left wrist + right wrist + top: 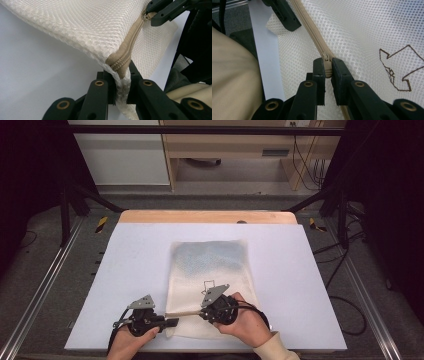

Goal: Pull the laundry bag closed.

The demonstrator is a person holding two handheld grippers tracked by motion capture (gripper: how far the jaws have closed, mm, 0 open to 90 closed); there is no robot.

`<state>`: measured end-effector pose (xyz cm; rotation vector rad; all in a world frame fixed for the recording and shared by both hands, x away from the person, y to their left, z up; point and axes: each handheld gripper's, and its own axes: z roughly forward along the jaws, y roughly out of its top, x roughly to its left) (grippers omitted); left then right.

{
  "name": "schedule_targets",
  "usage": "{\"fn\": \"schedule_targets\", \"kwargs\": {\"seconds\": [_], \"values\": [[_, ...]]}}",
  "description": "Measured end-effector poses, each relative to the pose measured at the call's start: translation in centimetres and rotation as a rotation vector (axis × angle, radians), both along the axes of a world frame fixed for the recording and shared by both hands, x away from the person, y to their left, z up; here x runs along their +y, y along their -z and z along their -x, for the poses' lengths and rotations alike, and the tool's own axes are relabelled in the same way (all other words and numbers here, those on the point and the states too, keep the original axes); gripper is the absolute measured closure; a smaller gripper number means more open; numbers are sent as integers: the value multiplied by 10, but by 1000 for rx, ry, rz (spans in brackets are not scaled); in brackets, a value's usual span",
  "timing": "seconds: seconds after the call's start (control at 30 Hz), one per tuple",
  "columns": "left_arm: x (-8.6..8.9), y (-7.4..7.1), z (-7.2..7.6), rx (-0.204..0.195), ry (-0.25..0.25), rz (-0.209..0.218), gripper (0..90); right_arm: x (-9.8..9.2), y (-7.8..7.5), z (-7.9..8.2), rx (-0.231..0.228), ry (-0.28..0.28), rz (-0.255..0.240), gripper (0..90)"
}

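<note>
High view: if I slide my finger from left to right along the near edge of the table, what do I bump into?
Left tool → tan zipper of the mesh bag → right tool → the hand holding it.

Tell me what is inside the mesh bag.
Through the mesh bag a blue-grey patch shows in its far half in the high view; what it is cannot be told. The near half looks plain cream, and the grippers and hands cover part of it.

I have both hands low at the near edge, close together. My left gripper (172,322) is clamped tight and points right; my right gripper (200,314) is pinched closed too, facing it.
</note>
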<state>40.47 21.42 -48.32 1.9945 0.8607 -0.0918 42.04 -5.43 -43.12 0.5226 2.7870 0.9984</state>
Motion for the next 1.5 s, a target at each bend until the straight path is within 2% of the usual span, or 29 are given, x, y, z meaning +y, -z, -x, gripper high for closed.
{"fn": "schedule_targets", "kwargs": {"seconds": [0.93, 1.5], "values": [[-2, -2, 0, -13, 10, -17, 824, -8, 1, 3, 7, 16, -10, 819], [1, -4, -1, -19, -2, -11, 823, -25, 1, 3, 12, 54, -27, 819]]}}
